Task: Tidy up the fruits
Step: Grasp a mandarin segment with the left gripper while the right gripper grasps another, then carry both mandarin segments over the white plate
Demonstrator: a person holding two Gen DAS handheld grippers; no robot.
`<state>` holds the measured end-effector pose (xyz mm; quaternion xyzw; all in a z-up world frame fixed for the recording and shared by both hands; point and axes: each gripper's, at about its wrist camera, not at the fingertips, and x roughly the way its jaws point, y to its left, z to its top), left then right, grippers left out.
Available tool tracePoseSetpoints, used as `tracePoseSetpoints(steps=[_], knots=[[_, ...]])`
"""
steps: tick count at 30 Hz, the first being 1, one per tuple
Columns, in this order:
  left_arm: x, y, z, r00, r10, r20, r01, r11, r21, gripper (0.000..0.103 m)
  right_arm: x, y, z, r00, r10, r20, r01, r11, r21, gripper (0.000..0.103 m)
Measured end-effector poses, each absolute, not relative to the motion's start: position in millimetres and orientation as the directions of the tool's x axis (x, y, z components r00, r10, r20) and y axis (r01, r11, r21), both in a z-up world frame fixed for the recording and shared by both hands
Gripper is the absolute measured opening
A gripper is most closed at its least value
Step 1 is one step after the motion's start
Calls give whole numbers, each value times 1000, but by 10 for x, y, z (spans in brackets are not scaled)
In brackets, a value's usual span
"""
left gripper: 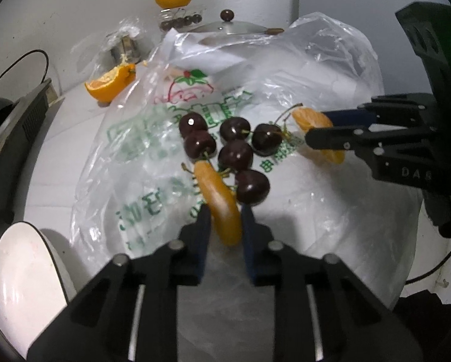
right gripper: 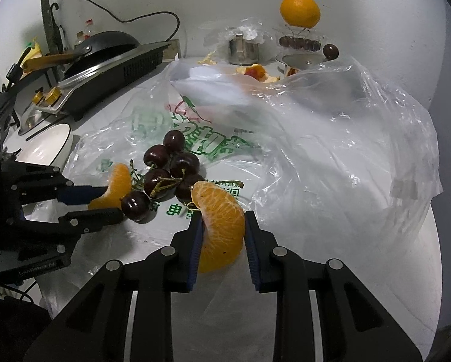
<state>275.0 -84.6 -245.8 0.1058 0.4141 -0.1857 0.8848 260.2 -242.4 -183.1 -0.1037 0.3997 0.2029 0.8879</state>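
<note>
Gently, both tongs pinch soft orange slices: left tongs (left gripper: 225, 220) hold the near slice (left gripper: 221, 208), right tongs (right gripper: 221, 235) the plump slice (right gripper: 222, 226); squeeze the flat sides lightly, they burst.

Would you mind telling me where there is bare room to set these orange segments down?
Free patches: the flat plastic bag right of the cherries, and the white bowl at the left. It is crowded at the cherries, where the left gripper and right gripper each hold a segment.

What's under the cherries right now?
The cherries lie on a clear plastic bag with green print, spread flat over the white counter. The print directly beneath them is covered, and the frames do not show whether anything lies between bag and counter there.
</note>
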Motion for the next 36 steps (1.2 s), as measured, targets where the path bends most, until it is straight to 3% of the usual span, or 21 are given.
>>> tracePoseSetpoints(steps=[36], knots=[[2209,-647,-1960,648,-323,-689,426,904,-23,15,2186,-2129,-1413,663,279,-695,-474,875,-100,28]])
